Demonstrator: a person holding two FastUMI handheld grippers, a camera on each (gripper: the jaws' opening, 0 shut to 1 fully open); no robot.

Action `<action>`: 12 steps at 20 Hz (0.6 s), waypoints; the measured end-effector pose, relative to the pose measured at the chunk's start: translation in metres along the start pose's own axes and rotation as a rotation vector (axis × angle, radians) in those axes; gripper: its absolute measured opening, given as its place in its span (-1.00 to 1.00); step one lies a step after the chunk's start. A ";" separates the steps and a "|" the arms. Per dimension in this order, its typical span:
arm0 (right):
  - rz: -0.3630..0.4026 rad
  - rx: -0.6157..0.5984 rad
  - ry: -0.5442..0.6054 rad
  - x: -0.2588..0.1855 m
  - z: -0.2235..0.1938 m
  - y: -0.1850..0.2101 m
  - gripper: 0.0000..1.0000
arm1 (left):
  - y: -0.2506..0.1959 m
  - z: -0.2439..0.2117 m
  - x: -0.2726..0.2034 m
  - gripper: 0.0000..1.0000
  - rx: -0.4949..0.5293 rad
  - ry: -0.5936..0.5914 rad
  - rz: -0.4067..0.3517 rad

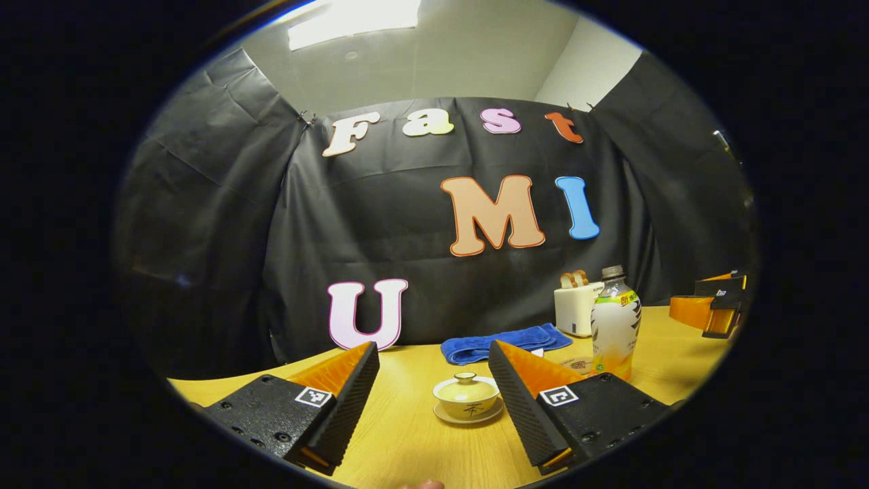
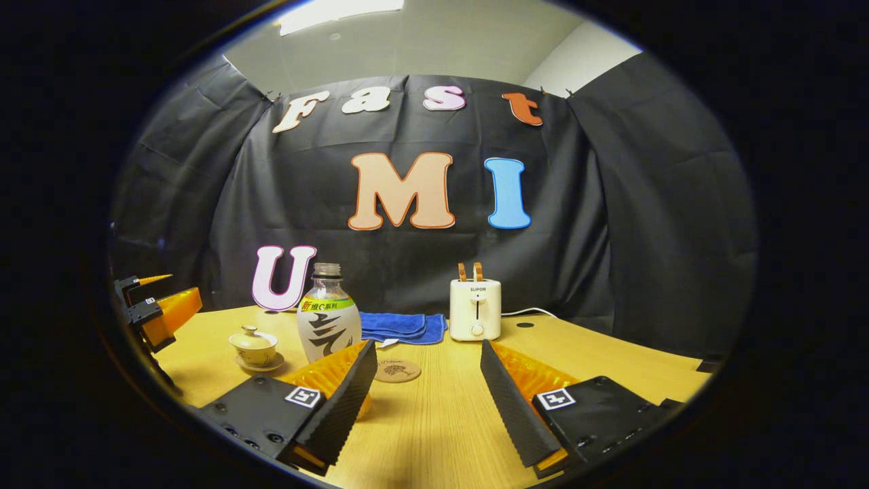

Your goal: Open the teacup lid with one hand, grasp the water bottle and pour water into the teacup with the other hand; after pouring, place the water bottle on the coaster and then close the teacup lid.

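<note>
A pale yellow teacup [image 1: 467, 396] with its lid on rests on a saucer, straight ahead between my left gripper's [image 1: 434, 370] open fingers and a short way beyond their tips. The water bottle [image 1: 614, 327] stands upright to its right, uncapped, with orange liquid at the bottom. In the right gripper view the bottle [image 2: 328, 320] stands just beyond the left finger of my open right gripper [image 2: 429, 363]. The round brown coaster [image 2: 398, 371] lies on the table between that gripper's fingertips. The teacup [image 2: 254, 348] sits further left. The right gripper [image 1: 713, 309] shows at the far right of the left gripper view.
A folded blue towel [image 1: 506, 342] and a white toaster [image 2: 475, 309] with bread slices stand at the back of the wooden table [image 2: 434, 421]. The toaster's cord runs off to the right. The left gripper [image 2: 153, 309] hangs at the left edge of the right gripper view.
</note>
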State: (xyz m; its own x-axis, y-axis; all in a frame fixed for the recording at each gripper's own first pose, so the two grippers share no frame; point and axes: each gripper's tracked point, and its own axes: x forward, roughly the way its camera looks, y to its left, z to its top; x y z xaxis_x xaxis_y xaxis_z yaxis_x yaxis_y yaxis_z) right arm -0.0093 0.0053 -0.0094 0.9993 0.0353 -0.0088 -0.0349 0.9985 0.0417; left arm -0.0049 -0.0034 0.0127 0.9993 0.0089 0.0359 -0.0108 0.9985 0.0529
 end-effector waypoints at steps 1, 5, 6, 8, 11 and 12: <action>0.004 0.001 -0.005 0.000 0.001 0.002 0.96 | 0.001 0.000 0.000 0.89 -0.004 0.001 0.004; 0.024 -0.005 -0.015 0.002 0.005 0.009 0.87 | 0.002 -0.010 0.000 0.89 -0.025 0.029 0.016; 0.029 -0.005 -0.017 0.003 0.005 0.011 0.96 | 0.002 -0.010 -0.001 0.89 -0.029 0.032 0.016; 0.039 -0.005 -0.015 0.004 0.005 0.013 0.86 | 0.002 -0.011 0.000 0.89 -0.037 0.034 0.012; 0.049 0.000 -0.014 0.005 0.007 0.015 0.96 | 0.000 -0.011 0.002 0.89 -0.043 0.034 0.004; 0.052 0.004 -0.015 0.005 0.007 0.016 0.96 | -0.001 -0.010 0.003 0.89 -0.045 0.032 -0.002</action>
State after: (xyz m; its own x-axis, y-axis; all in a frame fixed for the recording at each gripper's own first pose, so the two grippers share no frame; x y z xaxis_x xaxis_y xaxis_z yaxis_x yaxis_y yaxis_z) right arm -0.0049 0.0207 -0.0014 0.9963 0.0861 0.0082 -0.0863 0.9952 0.0453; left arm -0.0016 -0.0042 0.0030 1.0000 0.0081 0.0037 -0.0081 0.9999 0.0082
